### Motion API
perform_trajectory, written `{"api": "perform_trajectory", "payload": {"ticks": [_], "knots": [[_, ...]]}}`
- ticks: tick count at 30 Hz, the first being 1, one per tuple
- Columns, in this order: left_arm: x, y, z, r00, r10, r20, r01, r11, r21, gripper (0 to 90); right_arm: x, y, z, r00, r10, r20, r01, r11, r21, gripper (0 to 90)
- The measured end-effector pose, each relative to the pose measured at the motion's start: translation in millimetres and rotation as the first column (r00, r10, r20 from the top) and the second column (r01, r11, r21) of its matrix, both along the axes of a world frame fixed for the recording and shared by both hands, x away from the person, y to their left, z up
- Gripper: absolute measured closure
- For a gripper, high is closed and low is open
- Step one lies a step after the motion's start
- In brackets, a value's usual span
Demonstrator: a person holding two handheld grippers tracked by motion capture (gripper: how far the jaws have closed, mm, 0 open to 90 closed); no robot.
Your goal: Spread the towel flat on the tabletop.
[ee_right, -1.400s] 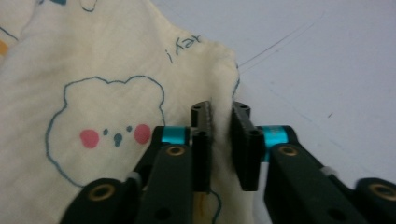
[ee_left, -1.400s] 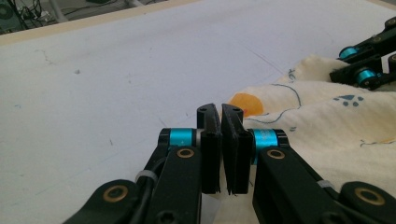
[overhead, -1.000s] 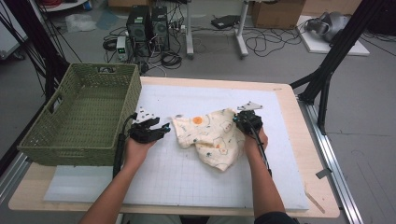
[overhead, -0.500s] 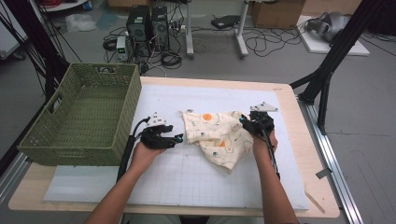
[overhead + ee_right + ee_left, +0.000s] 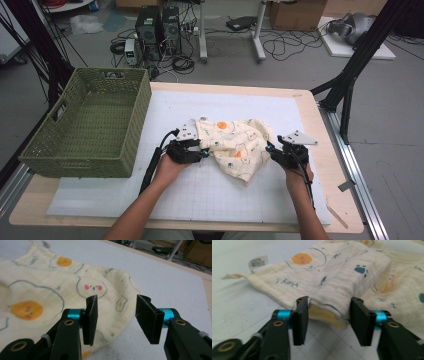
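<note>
Two tools sit unclenched at mid-frame: left tool (image 5: 329, 320) straddles a folded edge of the cloth (image 5: 236, 145), a closeness the high view blurs; right tool (image 5: 117, 320) hangs over its hem. Both have drifted rightward across the table (image 5: 280, 107) since earlier.

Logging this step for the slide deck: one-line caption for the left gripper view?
Left gripper, jaws open, poised at a folded edge of the cream printed cloth.

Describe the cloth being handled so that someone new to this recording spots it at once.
On the white mat covering the wooden table, right of the green woven basket, a crumpled cream cloth lies between the left gripper and right gripper. It is the only soft item, printed with orange faces and blue paw prints.
</note>
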State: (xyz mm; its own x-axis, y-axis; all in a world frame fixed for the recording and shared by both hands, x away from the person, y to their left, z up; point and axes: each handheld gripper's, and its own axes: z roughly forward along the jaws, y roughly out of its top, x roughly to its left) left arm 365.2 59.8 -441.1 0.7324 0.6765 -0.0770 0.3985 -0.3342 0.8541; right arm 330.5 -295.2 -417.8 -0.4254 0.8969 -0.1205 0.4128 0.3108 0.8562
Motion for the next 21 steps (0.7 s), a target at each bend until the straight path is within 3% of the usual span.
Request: {"api": "perform_trajectory", "payload": {"ticks": [4,9,12,16,21], "knots": [[2.4,0.1,-2.0,0.9992,0.028,0.028,-0.029,0.9995,0.015,84.8,-5.1,5.6,-0.4,0.9962,0.086,-0.008,-0.086,0.996,0.023,50.2],[6.3,8.3,0.3,0.9972,0.066,0.036,-0.065,0.9974,-0.03,86.6,-8.9,25.3,5.4,0.9763,0.216,0.002,-0.216,0.974,0.073,49.3],[8.1,14.2,2.3,0.9956,0.081,0.047,-0.079,0.996,-0.042,86.6,-10.9,42.7,6.6,0.9521,0.306,-0.005,-0.303,0.947,0.106,48.0],[10.4,21.5,4.2,0.9932,0.107,0.047,-0.104,0.9927,-0.062,86.7,-9.4,69.1,2.5,0.907,0.419,-0.039,-0.413,0.904,0.11,45.9],[10.3,27.8,7.8,0.991,0.124,0.05,-0.12,0.9897,-0.078,86.7,-4.1,97.8,-18.3,0.8564,0.494,-0.149,-0.489,0.869,0.071,51.7]]}}
